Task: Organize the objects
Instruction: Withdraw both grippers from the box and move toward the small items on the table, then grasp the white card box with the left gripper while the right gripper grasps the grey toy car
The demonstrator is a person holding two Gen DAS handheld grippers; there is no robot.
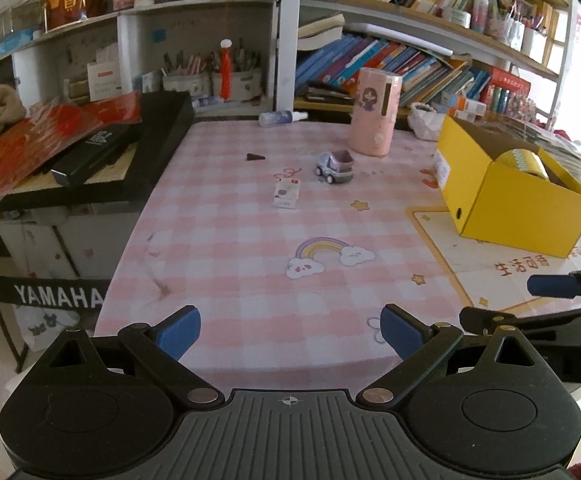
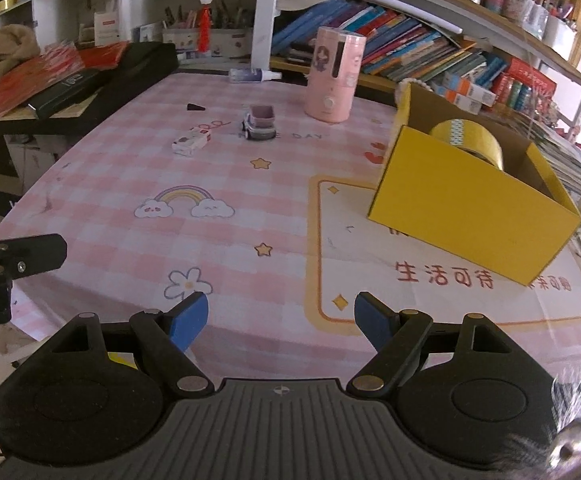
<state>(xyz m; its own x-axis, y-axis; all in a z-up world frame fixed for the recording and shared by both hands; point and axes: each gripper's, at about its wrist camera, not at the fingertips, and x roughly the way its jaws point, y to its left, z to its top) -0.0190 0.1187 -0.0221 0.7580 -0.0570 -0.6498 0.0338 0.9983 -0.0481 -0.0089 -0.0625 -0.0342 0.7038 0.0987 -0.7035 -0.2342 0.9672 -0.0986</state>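
At the near edge of the counter (image 1: 250,240), both tools hang over the pink checked cloth with nothing in them: the left hand-held gripper (image 1: 290,334) stands released, its blue pads wide apart, and the right hand-held gripper (image 2: 280,320) is likewise spread and empty. Each points down toward the cloth, probably to survey what is left to tidy. Farther in and to the right sits the yellow cardboard box (image 2: 466,204), its top open, apparently the collecting bin; a yellow tape roll (image 2: 470,140) already lies inside. Out in the middle, still loose, lie a small white packet (image 2: 190,142) and, just beyond it, a toy truck (image 2: 260,124). A small dark wedge (image 2: 195,107) lies farther left. At the back stand a pink humidifier (image 2: 334,76) and a fallen spray bottle (image 2: 252,75), near the bookshelves.
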